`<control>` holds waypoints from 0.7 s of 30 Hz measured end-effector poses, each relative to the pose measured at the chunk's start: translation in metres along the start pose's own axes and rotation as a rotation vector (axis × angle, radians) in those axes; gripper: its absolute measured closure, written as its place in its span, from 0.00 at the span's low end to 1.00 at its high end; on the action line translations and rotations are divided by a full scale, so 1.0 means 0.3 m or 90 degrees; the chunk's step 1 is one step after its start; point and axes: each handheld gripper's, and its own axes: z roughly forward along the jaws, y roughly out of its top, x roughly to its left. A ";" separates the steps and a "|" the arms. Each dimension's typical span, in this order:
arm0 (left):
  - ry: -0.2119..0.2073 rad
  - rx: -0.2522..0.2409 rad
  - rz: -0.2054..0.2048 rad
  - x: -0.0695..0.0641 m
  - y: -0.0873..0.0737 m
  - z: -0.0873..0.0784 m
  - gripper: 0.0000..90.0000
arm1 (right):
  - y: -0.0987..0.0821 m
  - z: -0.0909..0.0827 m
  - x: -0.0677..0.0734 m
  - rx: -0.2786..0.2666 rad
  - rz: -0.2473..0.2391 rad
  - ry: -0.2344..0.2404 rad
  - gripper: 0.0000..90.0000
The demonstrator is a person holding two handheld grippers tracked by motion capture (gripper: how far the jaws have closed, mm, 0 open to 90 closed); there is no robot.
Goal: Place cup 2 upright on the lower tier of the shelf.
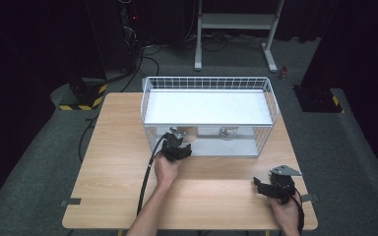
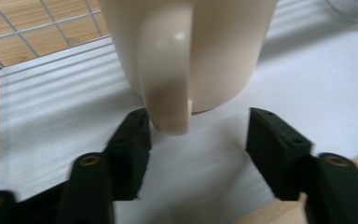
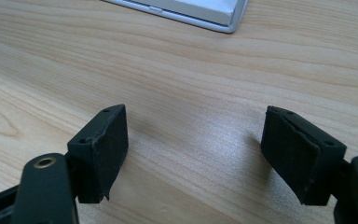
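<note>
A cream mug (image 2: 214, 42) stands on the white lower floor (image 2: 51, 107) of a wire rack (image 1: 206, 79), its handle (image 2: 165, 70) turned toward my left gripper (image 2: 196, 126). That gripper's jaws stand apart on either side of the handle's lower end, and the pads do not press on it. In the high view the left gripper (image 1: 177, 140) reaches into the rack's front opening, with the mug (image 1: 190, 132) just beyond it. My right gripper (image 1: 262, 186) rests near the table's front right corner. It is open (image 3: 196, 135) over bare wood, with nothing between its jaws.
The rack has a white upper shelf (image 1: 206, 108) above the mug. A pale, glassy object (image 1: 227, 132) sits further right on the lower floor. Wire walls (image 2: 28, 28) close the rack's side. The wooden table (image 1: 118, 162) spreads left of and in front of the rack.
</note>
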 end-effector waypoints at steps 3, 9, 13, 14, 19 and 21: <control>-0.003 -0.010 0.001 0.003 -0.001 -0.019 0.37 | 0.000 0.000 0.000 0.000 0.000 0.000 0.26; -0.030 -0.022 -0.002 0.009 -0.008 -0.052 0.34 | 0.000 0.000 0.000 0.000 0.000 0.000 0.26; -0.031 -0.028 0.010 0.012 -0.011 -0.072 0.33 | 0.000 0.000 0.000 0.000 0.000 0.000 0.26; -0.030 -0.031 0.011 0.011 -0.013 -0.077 0.33 | 0.000 0.000 0.000 0.000 0.000 0.000 0.26; -0.033 -0.037 0.014 0.016 -0.020 -0.100 0.33 | 0.000 0.000 0.000 0.000 0.000 0.000 0.26; -0.031 -0.042 0.015 0.015 -0.022 -0.107 0.33 | 0.000 0.000 0.000 0.000 0.000 0.000 0.26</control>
